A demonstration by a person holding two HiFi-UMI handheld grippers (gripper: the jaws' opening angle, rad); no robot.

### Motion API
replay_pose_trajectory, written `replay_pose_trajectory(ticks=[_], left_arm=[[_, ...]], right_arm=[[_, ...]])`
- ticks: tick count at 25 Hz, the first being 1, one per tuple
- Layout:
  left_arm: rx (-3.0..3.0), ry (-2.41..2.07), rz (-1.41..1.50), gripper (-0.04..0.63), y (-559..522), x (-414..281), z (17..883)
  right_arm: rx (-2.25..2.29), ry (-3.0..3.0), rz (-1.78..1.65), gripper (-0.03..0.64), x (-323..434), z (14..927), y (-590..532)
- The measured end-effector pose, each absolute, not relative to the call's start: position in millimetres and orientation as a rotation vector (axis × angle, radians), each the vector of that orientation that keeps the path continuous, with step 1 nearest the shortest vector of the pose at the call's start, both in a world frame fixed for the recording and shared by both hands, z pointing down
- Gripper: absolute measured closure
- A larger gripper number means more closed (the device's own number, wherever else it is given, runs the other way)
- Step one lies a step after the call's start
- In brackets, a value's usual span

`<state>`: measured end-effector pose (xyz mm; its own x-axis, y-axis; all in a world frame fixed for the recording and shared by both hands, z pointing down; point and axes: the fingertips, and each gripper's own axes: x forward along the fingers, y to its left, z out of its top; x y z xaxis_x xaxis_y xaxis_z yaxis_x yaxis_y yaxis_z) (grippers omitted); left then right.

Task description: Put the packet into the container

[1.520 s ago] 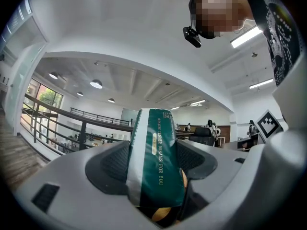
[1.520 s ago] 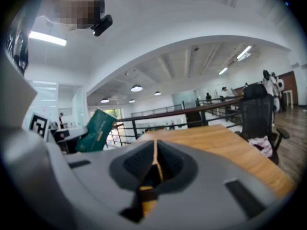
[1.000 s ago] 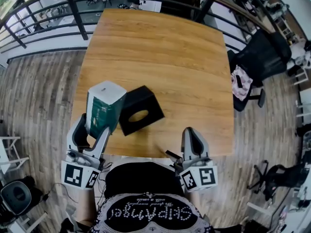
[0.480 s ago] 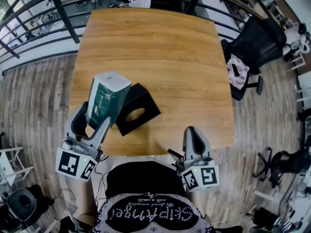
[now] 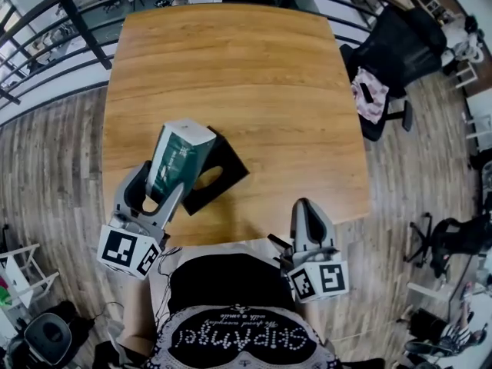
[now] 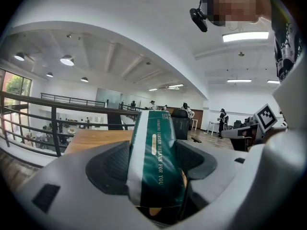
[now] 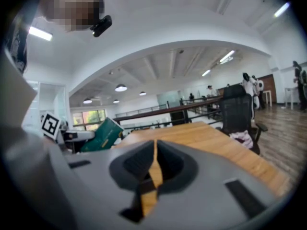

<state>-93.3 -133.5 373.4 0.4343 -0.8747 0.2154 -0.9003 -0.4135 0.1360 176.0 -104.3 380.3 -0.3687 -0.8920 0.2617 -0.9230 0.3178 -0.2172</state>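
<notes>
My green packet (image 5: pixel 177 160) now leans further over the black tissue box (image 5: pixel 224 169). My left gripper (image 5: pixel 156 197) pinches it, not yet inserted. My right gripper (image 5: pixel 307 215) sits pressed together.

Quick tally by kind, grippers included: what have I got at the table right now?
green packet: 1, clamped in the left gripper
black container: 1, on the table
grippers: 2, the left gripper and the right gripper, whose jaws are together on nothing
Total: 4
</notes>
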Motion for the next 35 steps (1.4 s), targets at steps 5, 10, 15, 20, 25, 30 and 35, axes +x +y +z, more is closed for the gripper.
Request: replay_pose_trajectory(ticks=[5, 10, 15, 20, 25, 30, 35], left_arm=[[2.446, -1.505, 0.184, 0.267, -141.1, -88.9, 388.8], [2.445, -1.465, 0.211, 0.27, -144.7, -81.8, 402.0], [2.444, -1.434, 0.238, 0.272, -148.0, -74.7, 412.5], [2.448, -1.408, 0.296, 0.273, -152.6, -66.2, 428.7], [2.447, -1.381, 0.331, 0.275, -153.9, -64.8, 439.6], [2.447, -1.359, 0.36, 0.276, -151.9, -62.1, 447.5], [2.451, -1.336, 0.397, 0.276, -149.9, -59.4, 454.1]], right_arm=[[1.737, -2.443, 0.514, 0.577, 179.6, 381.9, -103.8], [1.76, -2.421, 0.522, 0.577, 184.3, 384.2, -102.5], [1.778, -2.401, 0.527, 0.577, 189.9, 385.1, -102.3], [1.788, -2.387, 0.537, 0.577, 195.7, 389.7, -106.2], [1.791, -2.379, 0.543, 0.577, 194.7, 390.4, -108.7], [1.798, -2.371, 0.545, 0.577, 196.4, 390.7, -107.3], [1.803, -2.37, 0.544, 0.577, 196.5, 389.0, -106.7]])
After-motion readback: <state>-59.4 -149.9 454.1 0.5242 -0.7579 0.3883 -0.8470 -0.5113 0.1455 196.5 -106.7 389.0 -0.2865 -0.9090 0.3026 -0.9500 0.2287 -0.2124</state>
